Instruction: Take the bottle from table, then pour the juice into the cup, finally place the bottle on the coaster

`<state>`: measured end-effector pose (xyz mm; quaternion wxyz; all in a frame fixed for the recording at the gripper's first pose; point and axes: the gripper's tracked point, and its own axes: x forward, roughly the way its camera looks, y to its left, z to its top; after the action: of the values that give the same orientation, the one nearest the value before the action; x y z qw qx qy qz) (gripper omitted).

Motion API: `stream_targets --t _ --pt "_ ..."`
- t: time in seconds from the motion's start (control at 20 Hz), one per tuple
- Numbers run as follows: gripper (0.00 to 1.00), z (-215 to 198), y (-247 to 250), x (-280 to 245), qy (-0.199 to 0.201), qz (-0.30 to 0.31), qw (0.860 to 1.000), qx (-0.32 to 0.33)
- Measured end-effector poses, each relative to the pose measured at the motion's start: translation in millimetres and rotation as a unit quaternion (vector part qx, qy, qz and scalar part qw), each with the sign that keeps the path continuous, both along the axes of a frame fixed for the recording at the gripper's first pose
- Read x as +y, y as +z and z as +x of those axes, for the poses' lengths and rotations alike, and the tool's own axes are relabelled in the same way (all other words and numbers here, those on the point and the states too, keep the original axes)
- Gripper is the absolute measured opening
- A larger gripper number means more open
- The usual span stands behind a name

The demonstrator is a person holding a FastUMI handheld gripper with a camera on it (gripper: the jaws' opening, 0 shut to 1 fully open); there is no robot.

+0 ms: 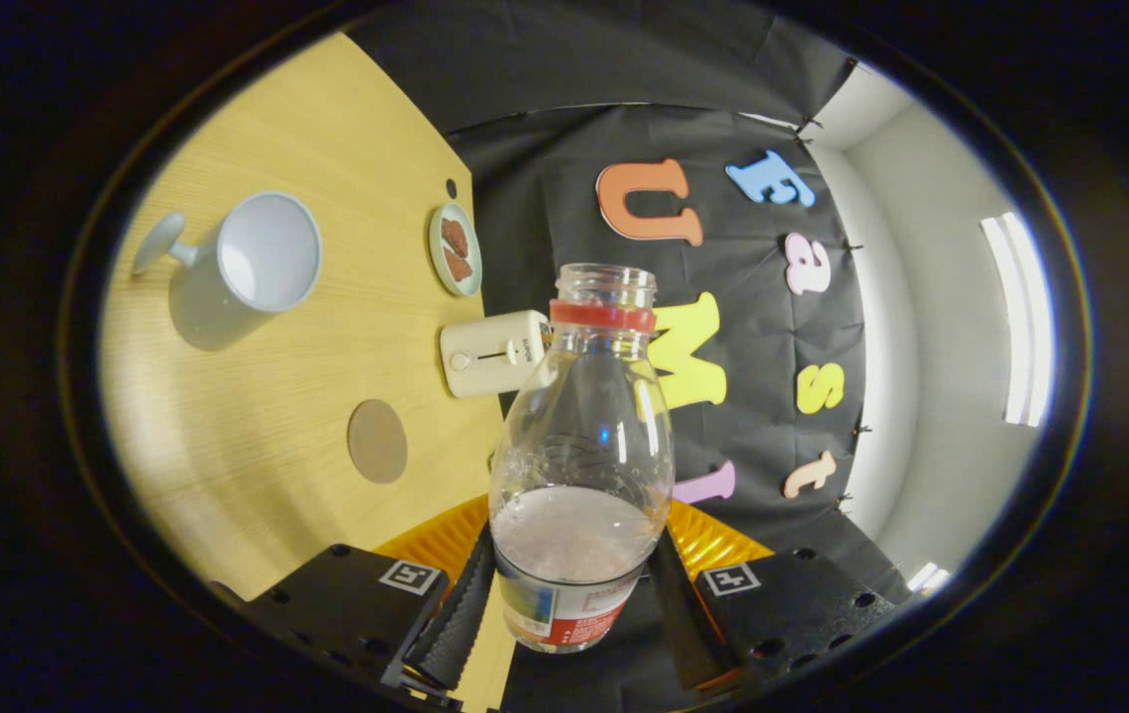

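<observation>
Gripping bottle (579, 465) between hand-held gripper (569, 604) fingers, seemingly lifted, cup (262, 253) beyond

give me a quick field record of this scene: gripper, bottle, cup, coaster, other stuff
gripper: shut on the bottle, a finger pressing each side
bottle: uncapped, red neck ring, some liquid at the bottom
cup: on the table, beyond the fingers, looks empty
coaster: round, bare, between cup and fingers
other: small plate, white box
</observation>
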<state>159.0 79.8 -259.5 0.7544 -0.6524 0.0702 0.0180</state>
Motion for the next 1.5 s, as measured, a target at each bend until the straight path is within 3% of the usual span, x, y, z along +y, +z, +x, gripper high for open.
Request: stream_targets --t 1.1,1.5 --pt "0.81 -8.5 -21.4 33.1 -0.007 -0.179 0.984 0.014" --pt "0.81 -9.6 -18.0 39.3 0.001 -0.196 0.981 0.005"
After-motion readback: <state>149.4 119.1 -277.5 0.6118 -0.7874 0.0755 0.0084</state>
